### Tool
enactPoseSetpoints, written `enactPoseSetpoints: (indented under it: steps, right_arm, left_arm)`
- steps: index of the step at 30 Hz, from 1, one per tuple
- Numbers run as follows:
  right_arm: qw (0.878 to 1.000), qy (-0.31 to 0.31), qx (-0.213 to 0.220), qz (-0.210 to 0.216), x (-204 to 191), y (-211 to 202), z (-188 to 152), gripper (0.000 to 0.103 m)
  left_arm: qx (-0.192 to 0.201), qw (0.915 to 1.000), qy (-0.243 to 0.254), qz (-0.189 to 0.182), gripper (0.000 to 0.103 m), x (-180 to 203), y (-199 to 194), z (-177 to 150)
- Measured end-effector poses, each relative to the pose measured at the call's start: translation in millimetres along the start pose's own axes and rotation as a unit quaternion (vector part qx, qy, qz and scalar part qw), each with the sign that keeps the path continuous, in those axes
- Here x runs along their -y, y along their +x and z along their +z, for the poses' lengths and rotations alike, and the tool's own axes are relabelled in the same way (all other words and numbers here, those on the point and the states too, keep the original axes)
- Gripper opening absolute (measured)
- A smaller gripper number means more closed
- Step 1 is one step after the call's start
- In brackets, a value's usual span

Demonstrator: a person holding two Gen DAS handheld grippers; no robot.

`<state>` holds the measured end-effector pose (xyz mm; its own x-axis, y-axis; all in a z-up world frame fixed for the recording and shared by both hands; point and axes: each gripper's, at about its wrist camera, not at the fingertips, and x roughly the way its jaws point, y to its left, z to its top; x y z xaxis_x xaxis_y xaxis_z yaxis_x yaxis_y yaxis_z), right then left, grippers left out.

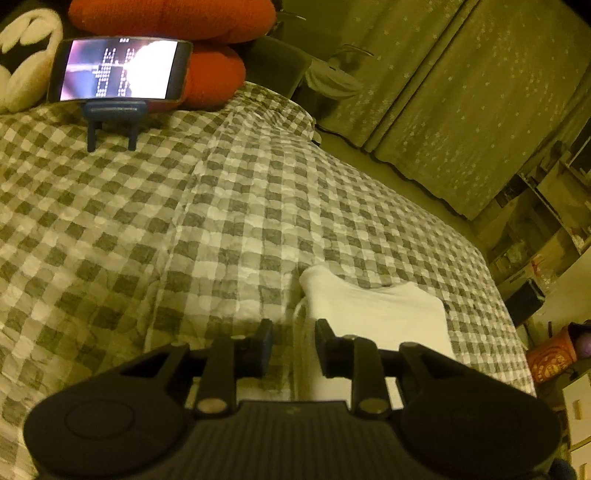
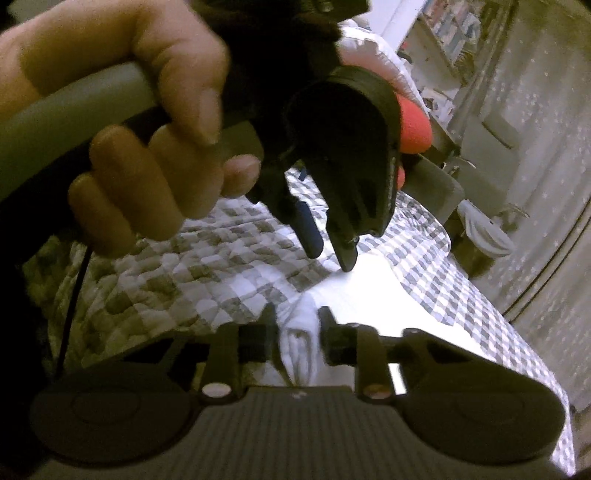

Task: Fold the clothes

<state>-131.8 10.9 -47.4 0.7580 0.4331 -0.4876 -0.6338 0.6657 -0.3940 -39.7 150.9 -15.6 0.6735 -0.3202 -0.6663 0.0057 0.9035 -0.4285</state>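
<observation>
two grippers over one folded white garment (image 1: 380, 314) on the checked bedspread (image 1: 184, 221)

left gripper (image 1: 293, 334) and right gripper (image 2: 295, 321) both narrowly parted, empty — straddling the garment's bunched edge, apparently to pinch it.

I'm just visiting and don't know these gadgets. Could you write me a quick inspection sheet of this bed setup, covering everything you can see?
Surface: checkered bedspread, wrinkled, covering the bed.
Job's things: white garment, folded into a flat rectangle near the bed's edge.
Clutter: phone lit up on a blue stand; red cushions and a white plush behind it.
Grippers: left gripper open above the garment's edge; right gripper open, with bunched white cloth between its fingers but not clamped.
Cables: thin black cord hanging under the hand holding the left tool.
Surroundings: star-patterned curtain; cluttered shelves.
</observation>
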Motion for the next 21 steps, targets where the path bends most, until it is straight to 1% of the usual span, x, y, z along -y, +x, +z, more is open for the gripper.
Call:
enactPoseSetpoints:
  steps: [1, 3, 5, 7, 9, 10, 19, 21]
  right_arm:
    - [1.0, 0.01, 0.001, 0.002, 3, -1, 1, 0.019]
    - [0.999, 0.032, 0.005, 0.006, 10, -3, 3, 0.017]
    - [0.999, 0.048, 0.011, 0.007, 16, -5, 5, 0.017]
    - [0.998, 0.056, 0.015, 0.006, 18, -7, 7, 0.017]
    - [0.998, 0.059, 0.018, 0.006, 19, -8, 8, 0.017]
    - [0.998, 0.06, 0.019, 0.005, 19, -8, 9, 0.017]
    - [0.997, 0.076, 0.033, 0.0, 29, -13, 14, 0.017]
    - [0.996, 0.079, 0.034, 0.001, 30, -14, 14, 0.017]
  left_arm:
    - [0.0, 1.0, -0.007, -0.001, 0.029, -2, 0, 0]
    - [-0.001, 0.9998, -0.021, -0.005, 0.035, -5, 0, 0]
    - [-0.006, 0.9989, -0.041, -0.02, 0.035, -9, 1, 1]
    - [-0.016, 0.9976, -0.056, -0.037, 0.039, -11, 3, 0]
    - [-0.028, 0.996, -0.067, -0.052, 0.046, -12, 6, 0]
    - [-0.034, 0.9953, -0.071, -0.057, 0.047, -12, 7, -1]
    - [-0.061, 0.9914, -0.092, -0.07, 0.054, -10, 12, -6]
    - [-0.067, 0.9895, -0.101, -0.079, 0.057, -11, 15, -8]
